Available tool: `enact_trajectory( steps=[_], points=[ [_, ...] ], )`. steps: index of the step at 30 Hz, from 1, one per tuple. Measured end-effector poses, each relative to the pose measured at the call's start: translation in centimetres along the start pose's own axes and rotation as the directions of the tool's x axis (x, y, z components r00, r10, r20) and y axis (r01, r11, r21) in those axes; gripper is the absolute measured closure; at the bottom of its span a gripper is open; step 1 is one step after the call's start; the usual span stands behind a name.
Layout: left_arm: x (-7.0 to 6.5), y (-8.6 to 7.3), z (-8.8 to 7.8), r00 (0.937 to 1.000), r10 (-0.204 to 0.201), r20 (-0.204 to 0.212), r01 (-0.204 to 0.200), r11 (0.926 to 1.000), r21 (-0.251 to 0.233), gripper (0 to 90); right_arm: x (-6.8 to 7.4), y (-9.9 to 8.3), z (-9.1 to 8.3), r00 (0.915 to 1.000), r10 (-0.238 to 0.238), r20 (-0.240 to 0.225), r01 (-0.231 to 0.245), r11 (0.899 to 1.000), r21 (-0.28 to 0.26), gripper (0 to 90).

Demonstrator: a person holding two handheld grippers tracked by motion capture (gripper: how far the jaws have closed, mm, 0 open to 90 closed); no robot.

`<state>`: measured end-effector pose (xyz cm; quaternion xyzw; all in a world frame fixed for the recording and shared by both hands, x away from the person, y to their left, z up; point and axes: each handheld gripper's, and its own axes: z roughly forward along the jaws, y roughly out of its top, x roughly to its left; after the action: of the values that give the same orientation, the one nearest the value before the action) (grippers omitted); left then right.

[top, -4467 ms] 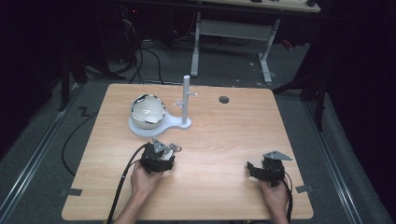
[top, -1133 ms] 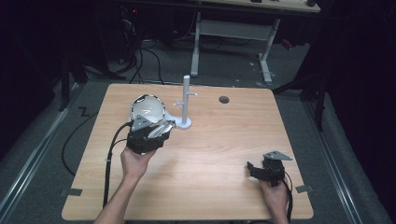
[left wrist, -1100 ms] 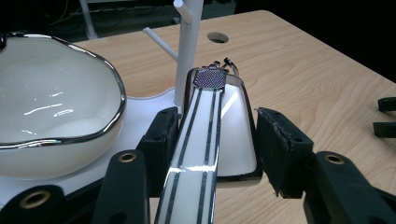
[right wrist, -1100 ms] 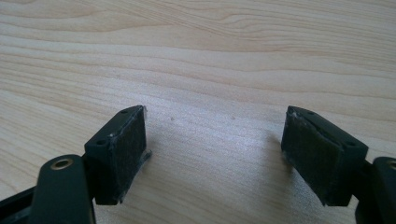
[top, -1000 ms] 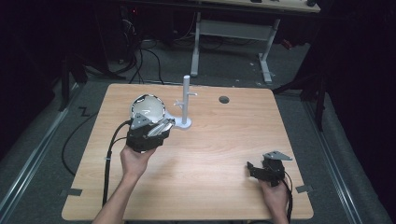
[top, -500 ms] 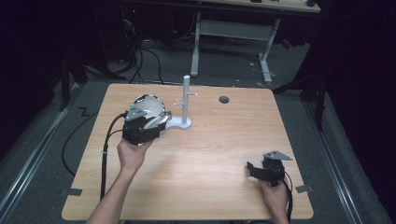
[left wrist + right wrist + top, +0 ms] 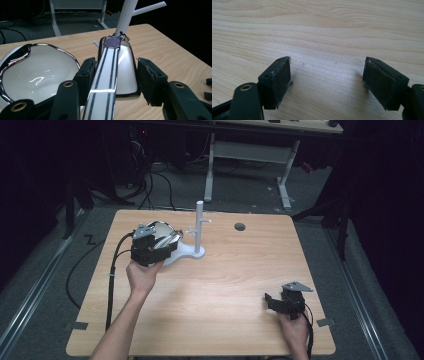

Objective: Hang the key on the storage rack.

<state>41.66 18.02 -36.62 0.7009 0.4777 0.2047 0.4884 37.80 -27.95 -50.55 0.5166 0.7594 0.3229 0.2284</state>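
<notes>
At the table's left side, beside a glossy white bowl [image 7: 37, 72], the left gripper [image 7: 113, 77] has its jaws clamped on a white shoehorn-like piece with dark stripes [image 7: 110, 67] near the white peg stand [image 7: 199, 227], while the right gripper [image 7: 327, 82] rests low at the near right edge, jaws wide apart over bare wood.

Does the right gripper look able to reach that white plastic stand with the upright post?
Probably yes: only bare wooden table lies between the right gripper and the white plastic stand; the left gripper works at its far side.
</notes>
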Motion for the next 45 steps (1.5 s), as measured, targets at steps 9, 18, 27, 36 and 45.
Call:
enact_trajectory(
  steps=[9,18,27,36,45],
  points=[
    [0.2,0.4,0.1,1.0000,-0.006,-0.003,0.006,1.0000,-0.005,50.5,0.0,0.0,0.0,1.0000,-0.005,0.001,0.005,1.000,-0.001,22.2],
    [-0.3,1.2,0.5,0.9999,-0.005,0.009,0.005,1.0000,-0.006,50.5,0.0,0.0,0.0,1.0000,-0.006,0.002,0.006,1.000,0.000,22.2],
    [-0.9,1.3,1.0,0.9999,-0.007,0.012,0.007,1.0000,0.001,50.5,0.0,0.0,0.0,1.0000,-0.010,0.002,0.010,1.000,-0.001,22.2],
    [-1.2,1.3,1.7,0.9999,-0.004,0.016,0.004,1.0000,0.006,50.5,0.0,0.0,0.0,1.0000,-0.006,0.000,0.006,1.000,-0.002,22.1],
    [-1.9,1.1,2.7,0.9994,0.006,0.035,-0.006,0.9999,0.009,50.5,0.0,0.0,0.0,1.0000,-0.008,0.000,0.008,1.000,-0.001,22.1]
  ],
)
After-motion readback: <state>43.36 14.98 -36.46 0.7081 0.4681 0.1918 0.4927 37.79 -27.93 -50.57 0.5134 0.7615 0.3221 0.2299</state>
